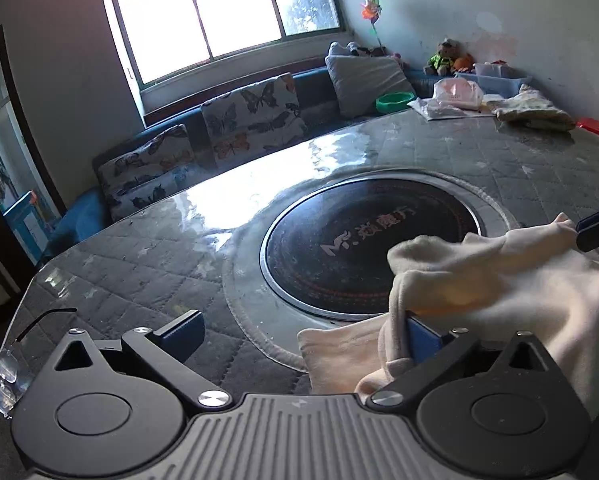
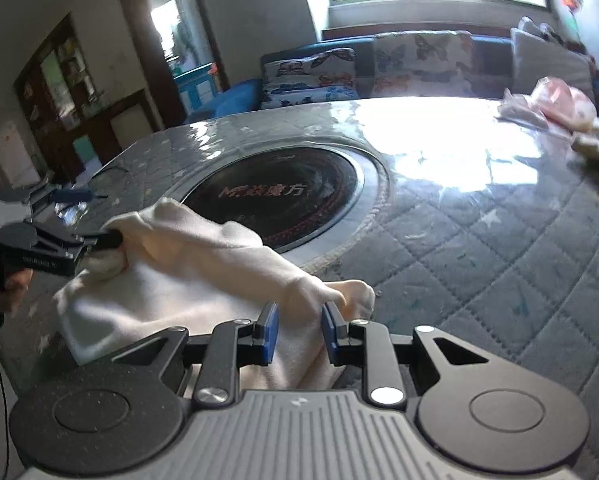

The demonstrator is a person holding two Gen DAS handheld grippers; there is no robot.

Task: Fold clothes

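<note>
A cream garment (image 1: 499, 280) lies bunched on the near right of the quilted table (image 1: 139, 272); it also shows in the right wrist view (image 2: 187, 280). My left gripper (image 1: 299, 332) is open wide, its right finger (image 1: 423, 340) draped by the cloth, its left finger (image 1: 183, 330) bare. Seen from the right wrist, the left gripper (image 2: 111, 240) touches the cloth's far corner. My right gripper (image 2: 297, 334) has its jaws closed around a fold of the garment; its tip shows in the left wrist view (image 1: 595, 228) at the cloth's edge.
A round black cooktop (image 1: 363, 240) is set in the table's middle, also in the right wrist view (image 2: 275, 200). Bags, a folded cloth (image 1: 535, 114) and a green bowl (image 1: 393, 100) sit at the far side. A sofa with cushions (image 1: 255, 116) runs behind.
</note>
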